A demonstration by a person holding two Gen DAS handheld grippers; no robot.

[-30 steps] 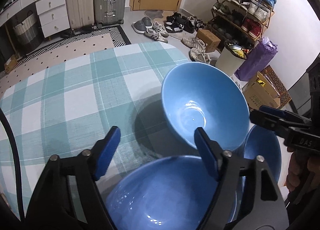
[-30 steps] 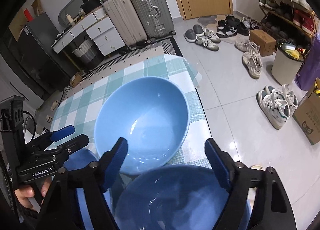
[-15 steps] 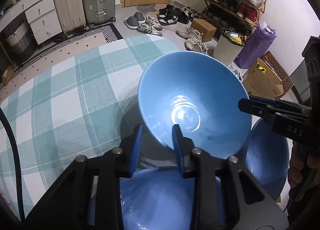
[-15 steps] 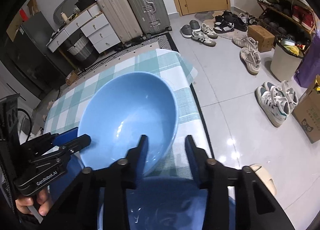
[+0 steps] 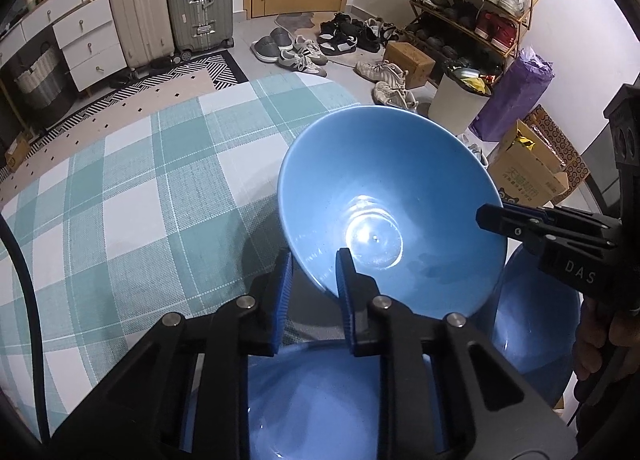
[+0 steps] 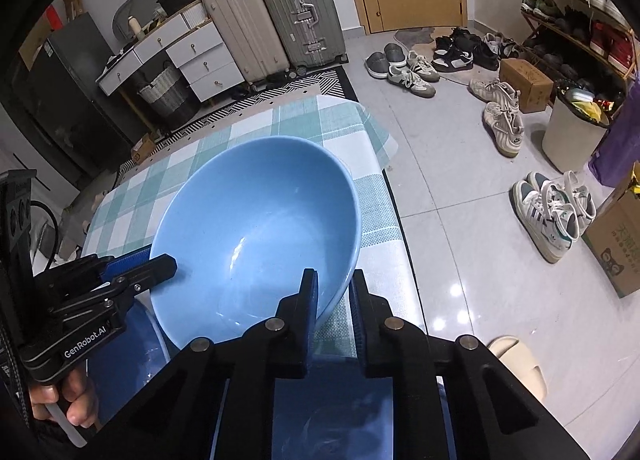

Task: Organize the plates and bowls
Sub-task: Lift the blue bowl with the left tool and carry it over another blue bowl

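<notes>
On my feeds the readable writing was sparse: "GenRobot.AI" in white on the body of the left gripper [image 6: 162, 262] as seen from the right wrist camera, "DAS" on the body of the right gripper [image 5: 486, 216] as seen from the left wrist camera, and a "36" on a small dark display on top of the white drawer unit [image 6: 188, 56]; the print on the cardboard box [image 6: 616, 238] was too small for me to read. The large blue bowl [image 5: 390, 216] sat tilted over the green-and-white checked tablecloth [image 5: 132, 200], straight ahead of both tools and caught between them. My left gripper's jaws had just been closing, and they stood pinched on the near-left rim, one blue pad inside the bowl and one outside. My right gripper's jaws had likewise just been closing and stood clamped on the opposite rim, again one pad inside and one outside. Directly beneath the left gripper lay a second blue bowl [image 5: 320, 400], and a third blue bowl [image 5: 536, 332] lay under the right gripper, partly hidden by the raised one. A hand [image 6: 66, 406] gripped the left tool's handle at the lower edge of the right wrist view.
</notes>
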